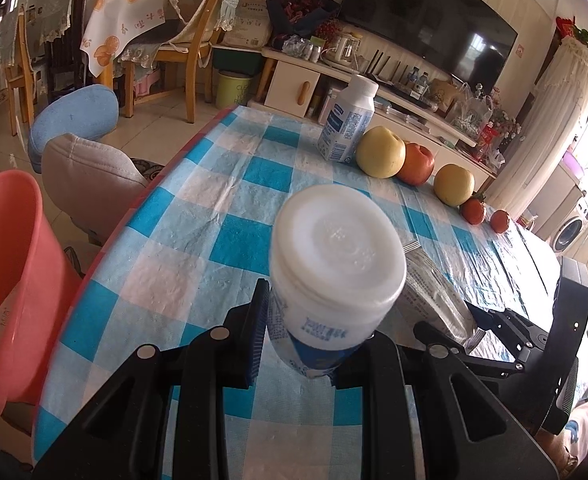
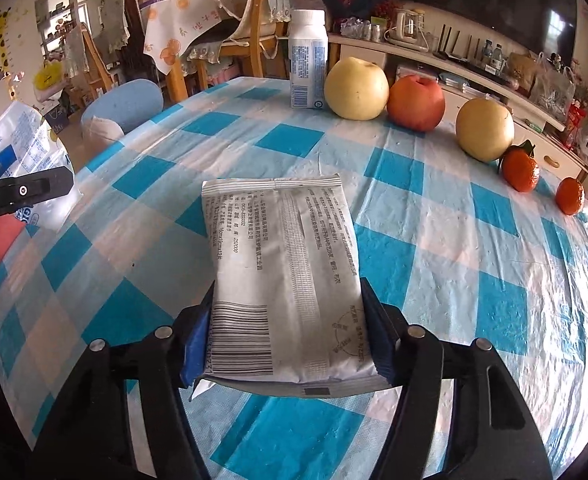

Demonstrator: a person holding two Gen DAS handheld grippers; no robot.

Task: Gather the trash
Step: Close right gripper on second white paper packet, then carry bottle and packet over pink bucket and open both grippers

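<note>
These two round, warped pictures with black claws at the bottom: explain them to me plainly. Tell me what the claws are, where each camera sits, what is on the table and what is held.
No robot here: a person carries a two-finger gripper in each hand, each with a wide-angle camera looking along its fingers.

The left wrist view shows the left gripper shut on a white-capped bottle. A pink bin stands beside the table.

The right wrist view shows the right gripper with a silver printed packet between its fingers; they hug the packet's sides, so it looks gripped.

On the blue checked tablecloth stand a second bottle, two yellow pears, a red apple and two small oranges.
</note>
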